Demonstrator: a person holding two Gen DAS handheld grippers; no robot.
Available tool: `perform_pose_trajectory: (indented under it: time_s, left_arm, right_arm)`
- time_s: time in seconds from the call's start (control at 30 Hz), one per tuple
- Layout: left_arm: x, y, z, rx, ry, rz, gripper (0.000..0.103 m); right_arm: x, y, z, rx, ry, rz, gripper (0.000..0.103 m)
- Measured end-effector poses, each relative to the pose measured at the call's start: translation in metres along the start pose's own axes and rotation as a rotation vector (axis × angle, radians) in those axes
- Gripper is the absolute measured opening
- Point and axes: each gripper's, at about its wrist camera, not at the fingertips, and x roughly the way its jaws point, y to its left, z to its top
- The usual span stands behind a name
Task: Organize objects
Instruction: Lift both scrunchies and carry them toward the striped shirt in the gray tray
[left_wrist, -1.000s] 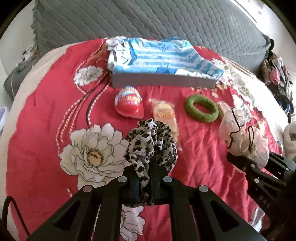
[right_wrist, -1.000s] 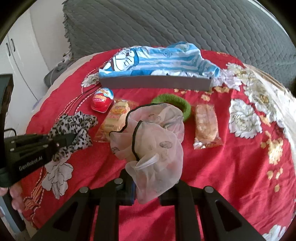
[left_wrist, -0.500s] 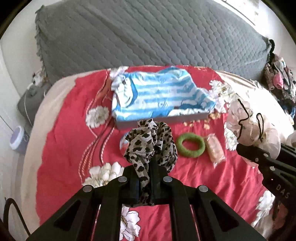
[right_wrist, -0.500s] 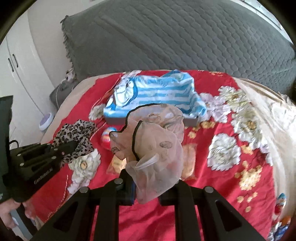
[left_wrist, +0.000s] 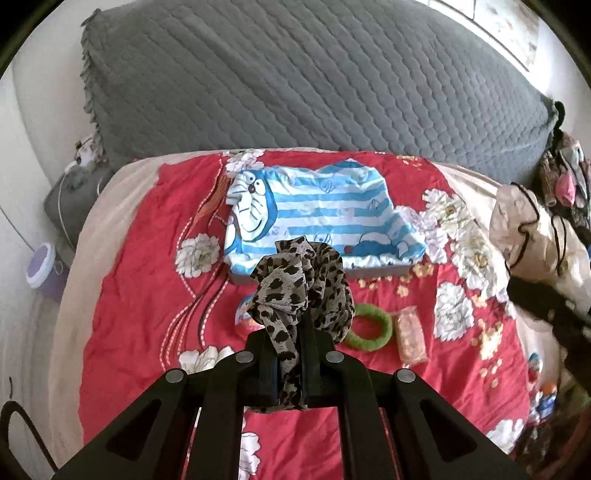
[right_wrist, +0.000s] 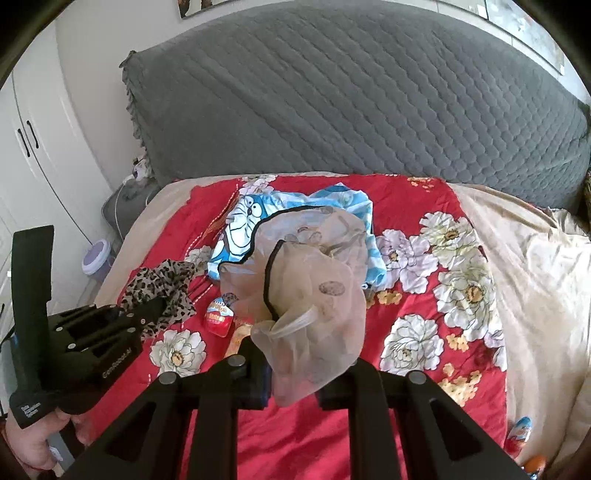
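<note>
Left gripper (left_wrist: 291, 354) is squeezed shut on a spotted hair tie (left_wrist: 301, 284). The soft cloth sticks up above the two fingers, so the hair tie hangs in the air and does not touch the bed (left_wrist: 140, 266). Right gripper (right_wrist: 291, 380) is squeezed shut on a pale hair tie (right_wrist: 310, 288) with a thin black edge. It puffs up like a little cloud and also hangs free above the bed.

Each gripper pinches only a small fold at the bottom of its hair tie. I think that works because the cloth is soft and light, so a small pinch is enough to carry it.

Both grippers point down toward a flat box (left_wrist: 369, 271) far up the bed. A blue striped shirt (left_wrist: 325, 214) with a cartoon cat lies on top of it. My guess is that the two hair ties go there, since they are held up high with the box straight ahead.

Other things lie on the red flower blanket below. A green ring (left_wrist: 373, 328) sits just beside a snack packet (left_wrist: 412, 334). A red toy egg (right_wrist: 219, 319) lies near the box too. They look like they wait for their turn.

A hand (right_wrist: 29, 439) holds the handle of the left gripper, low in the right camera view.
</note>
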Motion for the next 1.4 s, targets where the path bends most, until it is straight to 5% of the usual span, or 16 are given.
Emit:
perform_pose_trajectory:
  time_s: [0.43,1.0,1.27,1.4]
  left_arm:
    - [-0.011,-0.018,0.060,0.226,-0.037,0.083,0.008]
    - [0.008,0.002,0.100,0.076,-0.091,0.054,0.008]
    - [0.023,0.021,0.105,-0.022,-0.064,-0.001,0.008]
    - [0.028,0.026,0.105,-0.005,-0.082,0.040,0.008]
  right_arm:
    - [-0.012,0.006,0.057,-0.095,0.017,-0.042,0.017]
    - [0.009,-0.001,0.081,-0.064,-0.099,-0.017,0.017]
    - [0.025,0.002,0.077,-0.066,-0.058,-0.029,0.017]
    - [0.027,0.003,0.076,-0.068,-0.074,-0.012,0.017]
